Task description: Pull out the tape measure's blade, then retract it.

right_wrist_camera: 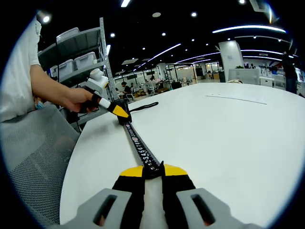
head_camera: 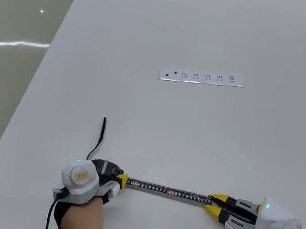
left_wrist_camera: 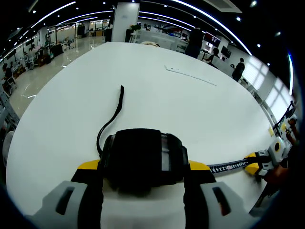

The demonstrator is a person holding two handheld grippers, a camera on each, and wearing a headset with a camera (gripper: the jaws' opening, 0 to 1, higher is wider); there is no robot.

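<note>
A black tape measure case (left_wrist_camera: 144, 157) sits clamped between the yellow-tipped jaws of my left gripper (head_camera: 113, 183), near the table's front left. Its black wrist strap (head_camera: 99, 136) trails away across the table. The dark blade (head_camera: 166, 190) with white numbers runs out rightward from the case (head_camera: 108, 171) to my right gripper (head_camera: 214, 204), which is shut on the blade's end. In the right gripper view the blade (right_wrist_camera: 139, 147) stretches from the right gripper (right_wrist_camera: 152, 172) to the case (right_wrist_camera: 123, 110) held by the left gripper (right_wrist_camera: 115, 110). In the left gripper view the blade (left_wrist_camera: 228, 166) reaches the right gripper (left_wrist_camera: 251, 163).
A white power strip (head_camera: 201, 77) lies flat at the middle of the white table (head_camera: 206, 131). The table's left edge drops to a glossy floor (head_camera: 18, 33). A grey mesh chair (right_wrist_camera: 33, 162) and storage shelves (right_wrist_camera: 78, 50) stand beside the table.
</note>
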